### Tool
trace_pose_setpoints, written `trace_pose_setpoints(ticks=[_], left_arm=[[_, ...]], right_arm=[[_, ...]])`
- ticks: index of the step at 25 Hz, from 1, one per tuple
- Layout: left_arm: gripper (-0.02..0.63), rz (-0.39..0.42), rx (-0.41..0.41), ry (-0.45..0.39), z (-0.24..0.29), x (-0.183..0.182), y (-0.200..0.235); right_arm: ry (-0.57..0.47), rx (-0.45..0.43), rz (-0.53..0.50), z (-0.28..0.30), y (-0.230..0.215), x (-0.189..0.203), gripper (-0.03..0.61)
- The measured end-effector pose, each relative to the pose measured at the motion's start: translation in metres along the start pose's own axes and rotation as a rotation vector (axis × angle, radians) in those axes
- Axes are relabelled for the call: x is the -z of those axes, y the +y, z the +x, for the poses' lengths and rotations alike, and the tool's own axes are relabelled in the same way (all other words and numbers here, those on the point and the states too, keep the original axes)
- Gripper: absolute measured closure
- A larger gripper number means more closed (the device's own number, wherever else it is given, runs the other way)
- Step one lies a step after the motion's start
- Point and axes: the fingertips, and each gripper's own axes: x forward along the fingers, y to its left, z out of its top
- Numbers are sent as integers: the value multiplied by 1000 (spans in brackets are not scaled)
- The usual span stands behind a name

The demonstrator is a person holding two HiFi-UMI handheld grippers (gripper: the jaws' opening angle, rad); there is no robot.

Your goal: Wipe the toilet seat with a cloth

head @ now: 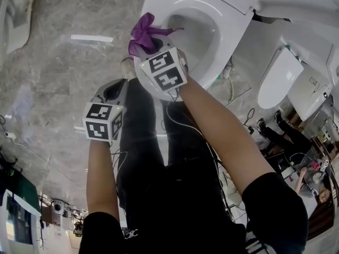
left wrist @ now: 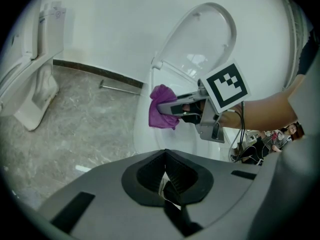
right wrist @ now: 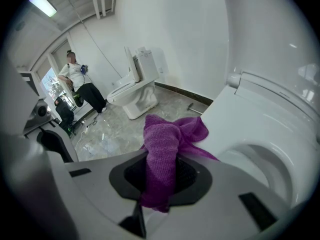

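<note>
Head view, cloth: the purple cloth [head: 144, 33] bunches out past the tip of your right gripper [head: 151, 45], at the front rim of the toilet seat [head: 233, 30].
Head view, left gripper: your left gripper [head: 117, 86] hangs over the floor, short of the seat and apart from the cloth.
Head view, surroundings: a second toilet [head: 280, 78] stands beyond the far side of the seat; cables run down between your arms.
Head view, surface: grey marbled floor [head: 63, 89] lies all round the toilet.
Left gripper view, jaws: the left gripper [left wrist: 167, 176] is closed up, gripping nothing.
Left gripper view, cloth: the cloth [left wrist: 161, 113] sits pinched at the tip of the right gripper [left wrist: 162, 106], against the seat's outer edge [left wrist: 142, 134], below the raised lid [left wrist: 210, 39].
Left gripper view, surroundings: a metal bar [left wrist: 117, 88] lies on the floor by the wall, beside the toilet.
Right gripper view, jaws: the right gripper [right wrist: 160, 184] is clamped on the cloth [right wrist: 165, 144], whose free end lies on the seat's near rim [right wrist: 260, 124].
Right gripper view, room: another toilet [right wrist: 132, 91] stands against the white wall past the seat; a person [right wrist: 80, 89] stands farther off by a window.
</note>
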Motion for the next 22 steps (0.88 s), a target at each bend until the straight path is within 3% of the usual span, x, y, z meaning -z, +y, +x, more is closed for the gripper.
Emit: trace_pose_setpoints(ticks=[22], left_arm=[[611,15,4,9,3,-8,-9]], right_arm=[[-81,135,13,14,-89,-73,497]])
